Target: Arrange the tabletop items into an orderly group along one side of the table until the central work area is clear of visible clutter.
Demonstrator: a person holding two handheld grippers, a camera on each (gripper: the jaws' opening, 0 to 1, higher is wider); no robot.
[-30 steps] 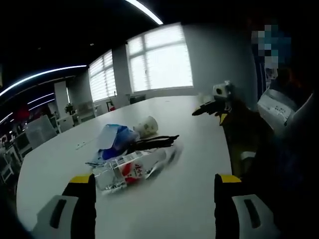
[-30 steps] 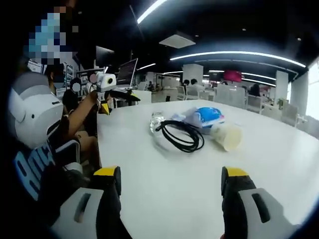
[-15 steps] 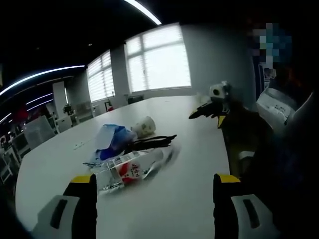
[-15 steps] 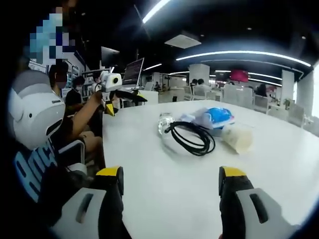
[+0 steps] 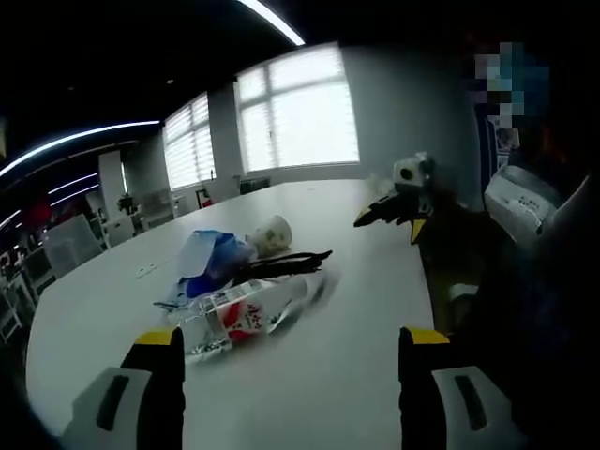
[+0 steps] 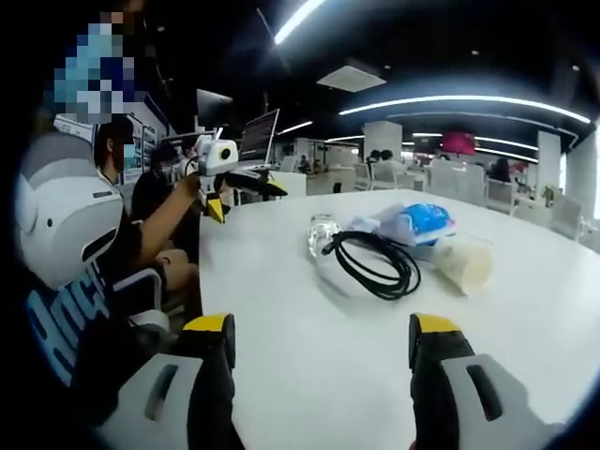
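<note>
Clutter mid-worktop point(image 5: 375, 375), untouched: both grippers spread, empty. Ahead of left gripper point(image 5: 291, 375): plastic bottle point(image 5: 246, 314), then black cable point(image 5: 286, 264), blue bag point(image 5: 211, 261), paper cup point(image 5: 274, 234). Right gripper point(image 6: 319, 366) faces same pile. Grouping not yet begun.

1. Left gripper point(image 5: 286, 352): jaws spread wide, yellow-tipped, nothing between them, held above the table.
2. Right gripper point(image 6: 319, 342): jaws also wide apart, empty, yellow tips, hovering.
3. In the left gripper view, the right gripper shows at right, dark jaws pointing left.
4. In the right gripper view, the left gripper shows at left, gripped by the person's hand point(image 6: 190, 187), forearm extended.
</note>
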